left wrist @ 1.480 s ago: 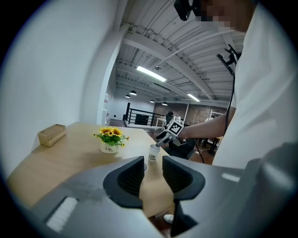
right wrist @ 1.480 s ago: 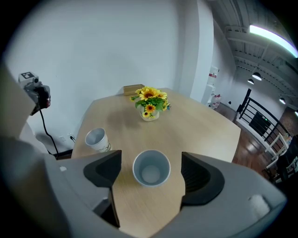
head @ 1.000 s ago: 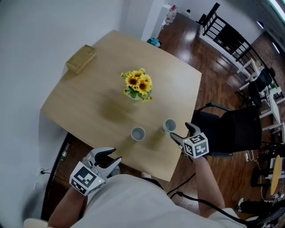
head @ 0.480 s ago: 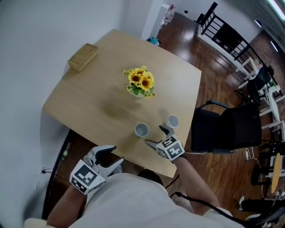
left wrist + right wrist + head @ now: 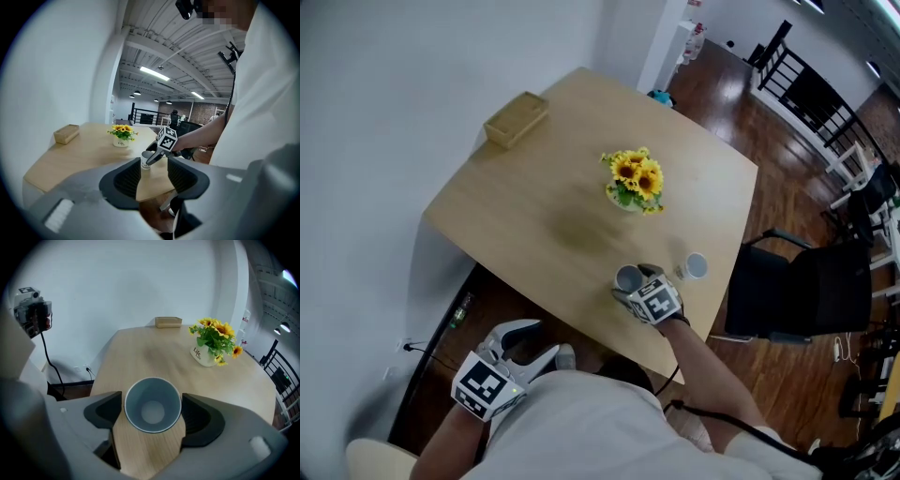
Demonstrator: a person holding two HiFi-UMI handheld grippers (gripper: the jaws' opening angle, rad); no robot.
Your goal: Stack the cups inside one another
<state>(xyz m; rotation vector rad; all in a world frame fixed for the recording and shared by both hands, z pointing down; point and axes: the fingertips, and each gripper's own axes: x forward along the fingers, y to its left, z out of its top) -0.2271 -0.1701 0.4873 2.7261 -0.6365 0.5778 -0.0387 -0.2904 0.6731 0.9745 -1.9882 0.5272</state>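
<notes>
- My right tongs (image 5: 636, 287) stand apart, one jaw close at each side of the upright cup (image 5: 152, 405) on the table (image 5: 534, 197).
- The other cup (image 5: 697, 266) stands near.
- My left tongs (image 5: 534, 343) hang apart, off the table.

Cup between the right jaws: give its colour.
The cup is pale blue-grey; right gripper view shows it best.

light wooden table (image 5: 534, 187). wooden box (image 5: 517, 119) at its far left corner; sunflower pot (image 5: 635, 181) near centre; cup (image 5: 627, 278) and second cup (image 5: 696, 266) upright near the right edge, apart.
</notes>
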